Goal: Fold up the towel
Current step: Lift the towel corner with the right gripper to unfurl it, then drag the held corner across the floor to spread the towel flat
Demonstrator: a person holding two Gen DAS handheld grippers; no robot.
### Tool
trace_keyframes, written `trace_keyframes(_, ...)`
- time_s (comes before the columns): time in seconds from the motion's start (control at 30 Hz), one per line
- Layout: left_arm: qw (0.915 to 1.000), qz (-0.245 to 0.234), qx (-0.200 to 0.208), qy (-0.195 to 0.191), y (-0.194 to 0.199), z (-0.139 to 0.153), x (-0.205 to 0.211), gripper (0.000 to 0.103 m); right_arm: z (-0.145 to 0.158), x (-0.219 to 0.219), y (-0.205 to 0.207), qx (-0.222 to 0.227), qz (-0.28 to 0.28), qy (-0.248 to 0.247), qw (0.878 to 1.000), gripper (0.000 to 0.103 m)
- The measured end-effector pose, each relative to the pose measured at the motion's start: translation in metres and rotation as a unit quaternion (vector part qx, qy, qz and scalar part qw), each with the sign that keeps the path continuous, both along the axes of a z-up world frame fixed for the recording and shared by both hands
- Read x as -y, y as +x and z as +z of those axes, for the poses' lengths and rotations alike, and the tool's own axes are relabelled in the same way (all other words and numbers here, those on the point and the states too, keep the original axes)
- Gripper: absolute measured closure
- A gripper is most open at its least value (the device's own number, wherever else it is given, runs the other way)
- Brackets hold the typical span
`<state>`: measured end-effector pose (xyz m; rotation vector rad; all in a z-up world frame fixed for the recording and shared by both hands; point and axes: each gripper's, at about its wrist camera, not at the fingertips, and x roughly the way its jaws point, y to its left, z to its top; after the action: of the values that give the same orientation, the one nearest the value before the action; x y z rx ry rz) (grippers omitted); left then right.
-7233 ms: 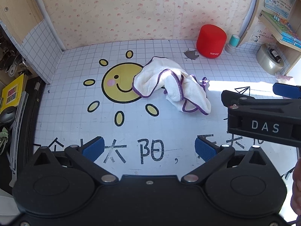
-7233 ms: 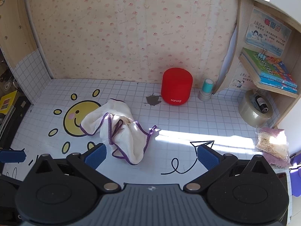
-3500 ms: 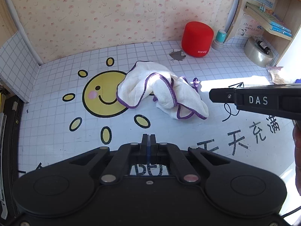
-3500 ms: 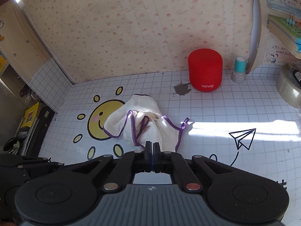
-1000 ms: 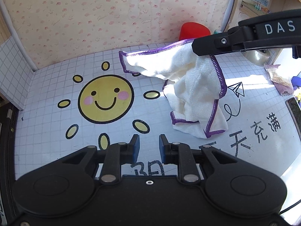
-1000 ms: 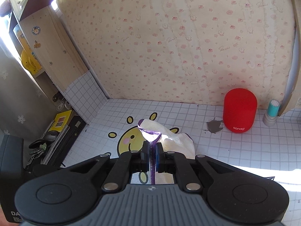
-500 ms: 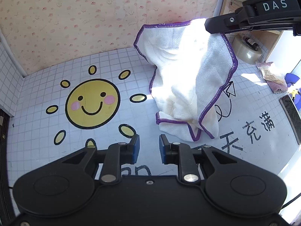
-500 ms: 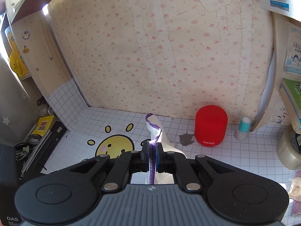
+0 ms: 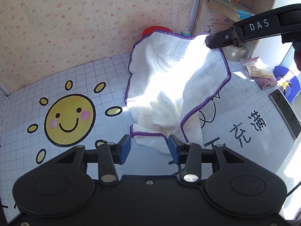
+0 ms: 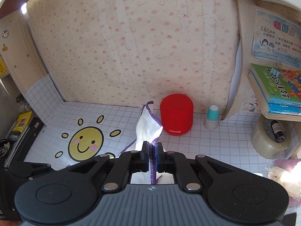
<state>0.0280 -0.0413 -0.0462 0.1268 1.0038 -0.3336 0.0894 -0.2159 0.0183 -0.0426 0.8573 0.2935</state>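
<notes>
White towel [image 9: 176, 79] with purple stitched hem, held aloft by one hem edge pinched in the right gripper [image 10: 152, 158]. Cloth hangs in loose folds, unfolded; lower portion bunched and resting on the gridded tabletop [image 9: 105, 75], toward its right half beside the sun drawing.

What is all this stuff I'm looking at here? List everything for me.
towel: one, white with purple trim, hanging from the right gripper, lower end on the desk
speaker: one, red, by the back wall
stamp: one, teal and grey, right of the speaker
tape roll: one, clear, under the shelf
books: a stack, green and blue, on the shelf
phone: one, black, at the desk's right edge
sun drawing: one, yellow, on the desk mat
left gripper: black, blue pads, open, at the towel's lower edge
right gripper: black, shut on the towel's trim
</notes>
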Motion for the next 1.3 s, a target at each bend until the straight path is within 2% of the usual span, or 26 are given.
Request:
trace_keyframes(0.07,1.0,0.002,-0.004,0.0,0.0,-0.002,0.0,0.057,-0.002,0.005,0.001,0.003,-0.016,-0.011,1.0,0.072)
trace_keyframes(0.13,1.0,0.003,-0.006,0.002,-0.001,-0.003,0.0,0.057,-0.002,0.01,0.001,0.012,-0.026,-0.017,0.999,0.067)
trace_keyframes(0.2,0.9999,0.003,-0.007,0.006,-0.001,-0.003,0.0,0.057,-0.001,0.011,0.001,0.014,-0.018,-0.009,1.0,0.067)
trace_keyframes(0.33,0.9999,0.007,-0.006,0.011,-0.001,-0.003,-0.001,0.057,-0.008,-0.001,0.002,-0.021,0.038,0.035,0.998,0.067)
trace_keyframes(0.37,0.9999,0.007,-0.005,0.012,-0.001,-0.002,-0.002,0.052,-0.011,-0.007,0.002,-0.028,0.051,0.036,0.998,0.067)
trace_keyframes(0.4,0.9999,0.007,-0.004,0.015,-0.002,-0.002,-0.002,0.042,-0.015,-0.013,0.001,-0.035,0.063,0.037,0.997,0.067)
trace_keyframes(0.47,0.9998,0.008,0.003,0.019,-0.004,0.0,-0.004,0.031,-0.023,-0.023,-0.001,-0.049,0.08,0.042,0.995,0.067)
trace_keyframes(0.53,0.9997,0.007,0.009,0.022,-0.006,0.001,-0.005,0.03,-0.029,-0.032,-0.004,-0.061,0.094,0.047,0.993,0.067)
trace_keyframes(0.6,0.9994,0.009,0.007,0.032,-0.006,0.002,-0.004,0.022,-0.035,-0.04,-0.007,-0.071,0.106,0.051,0.991,0.067)
trace_keyframes(0.97,0.9948,-0.002,0.009,0.101,-0.014,-0.001,-0.001,0.021,-0.051,-0.067,-0.011,-0.095,0.146,0.045,0.984,0.067)
trace_keyframes(1.3,0.9938,0.012,-0.008,0.11,-0.023,-0.009,-0.018,0.021,-0.071,-0.082,-0.017,-0.103,0.16,0.021,0.981,0.067)
